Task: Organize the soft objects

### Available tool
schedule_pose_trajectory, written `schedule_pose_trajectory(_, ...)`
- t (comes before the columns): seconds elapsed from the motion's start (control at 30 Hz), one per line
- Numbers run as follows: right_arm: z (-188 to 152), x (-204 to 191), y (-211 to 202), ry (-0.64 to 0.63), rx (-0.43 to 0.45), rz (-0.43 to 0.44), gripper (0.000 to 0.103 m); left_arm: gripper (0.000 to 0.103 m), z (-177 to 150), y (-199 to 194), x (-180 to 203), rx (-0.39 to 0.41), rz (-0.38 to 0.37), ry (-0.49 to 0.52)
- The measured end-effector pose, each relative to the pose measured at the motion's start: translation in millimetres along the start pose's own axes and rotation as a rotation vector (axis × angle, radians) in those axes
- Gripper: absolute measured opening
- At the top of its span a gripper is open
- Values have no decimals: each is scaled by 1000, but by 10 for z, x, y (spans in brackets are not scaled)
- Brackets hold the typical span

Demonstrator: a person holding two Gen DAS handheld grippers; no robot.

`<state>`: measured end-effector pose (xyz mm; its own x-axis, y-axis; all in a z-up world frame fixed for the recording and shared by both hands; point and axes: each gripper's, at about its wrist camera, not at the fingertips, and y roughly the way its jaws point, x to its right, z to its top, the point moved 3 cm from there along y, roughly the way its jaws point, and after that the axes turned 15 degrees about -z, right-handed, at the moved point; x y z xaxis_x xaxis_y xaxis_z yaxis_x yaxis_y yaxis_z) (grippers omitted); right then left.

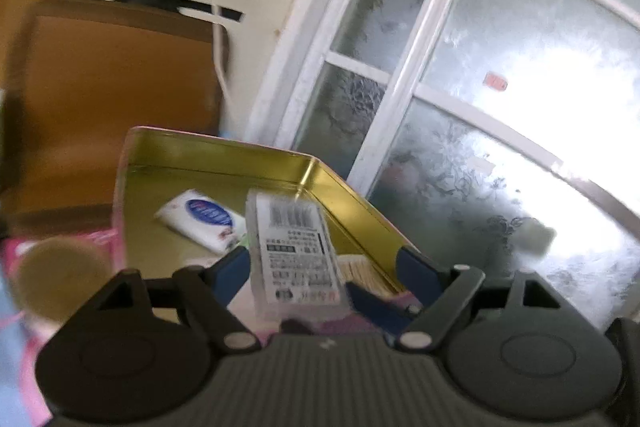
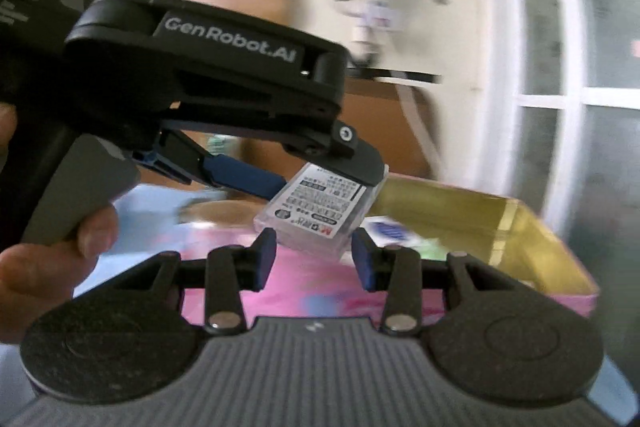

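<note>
While the left gripper (image 1: 316, 267) hangs just above a gold-lined tin box (image 1: 224, 163), a clear plastic packet with a barcode label (image 1: 296, 251) sits between its blue jaws. In the left wrist view those jaws look spread wider than the packet. In the right wrist view the packet (image 2: 320, 211) juts from the left gripper's tip, so something seems to bear on it, though blur hides the contact. I cannot tell whether the grip is firm.

The right gripper (image 2: 314, 259) waits just under and in front of the packet, its jaws parted and holding nothing. A white tissue pack with a blue oval logo (image 1: 202, 219) already lies on the box floor.

In my judgement, the main risk is a slip. If the hold is loose, the smooth packet could fall early, strike the box rim, and land on the pink surface (image 2: 304, 295) outside. The two grippers are also very near each other, so a hurried move could knock the packet free.
</note>
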<state>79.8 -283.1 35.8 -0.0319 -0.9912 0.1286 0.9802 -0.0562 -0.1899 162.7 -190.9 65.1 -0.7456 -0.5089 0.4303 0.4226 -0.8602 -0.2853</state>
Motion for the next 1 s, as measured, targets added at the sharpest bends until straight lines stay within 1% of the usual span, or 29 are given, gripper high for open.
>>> schedule_pose_trajectory(0.03, -6, 72, 77, 2, 5, -43, 45, 84, 6, 89, -9, -8, 19, 2)
schedule_pose_trajectory(0.07, -27, 140, 160, -1, 7, -111, 48, 84, 0, 138, -34, -12, 36, -5)
schedule_pose_trajectory(0.1, -51, 166, 197, -7, -7, -175, 50, 83, -17, 138, -56, -14, 40, -18)
schedule_pose_trajectory(0.13, -72, 231, 232, -1, -31, -213, 50, 83, -45, 83, -67, -6, 32, -33)
schedule_pose_trajectory(0.17, -79, 302, 233, 35, -53, -216, 50, 83, -82, -5, -70, 6, 22, -37)
schedule_pose_trajectory(0.23, -103, 379, 164, 102, -54, -188, 50, 83, -152, -207, -69, 24, 37, -25)
schedule_pose_trajectory(0.3, -130, 353, 75, 108, -41, -189, 50, 83, -259, -451, -65, 32, 59, -4)
schedule_pose_trajectory(0.33, -138, 325, 67, 113, -36, -184, 50, 84, -318, -574, -64, 33, 82, 8)
schedule_pose_trajectory(0.4, -168, 268, 19, 149, -44, -144, 50, 84, -429, -799, -72, 31, 140, 24)
schedule_pose_trajectory(0.47, -176, 224, -35, 188, -46, -103, 50, 85, -542, -983, -94, 27, 195, 12)
schedule_pose_trajectory(0.53, -209, 129, -104, 224, -72, -73, 50, 85, -657, -1111, -122, 25, 235, -4)
schedule_pose_trajectory(0.6, -261, 46, -148, 267, -121, -34, 50, 85, -769, -1206, -159, 12, 282, -16)
schedule_pose_trajectory(0.73, -322, -114, -183, 273, -181, -41, 50, 85, -923, -1306, -279, -16, 378, -30)
schedule_pose_trajectory(0.83, -337, -184, -163, 284, -227, -37, 50, 85, -978, -1363, -360, -24, 457, -21)
schedule_pose_trajectory(1.0, -368, -230, -178, 291, -239, -85, 52, 87, -1107, -1413, -443, -32, 501, -11)
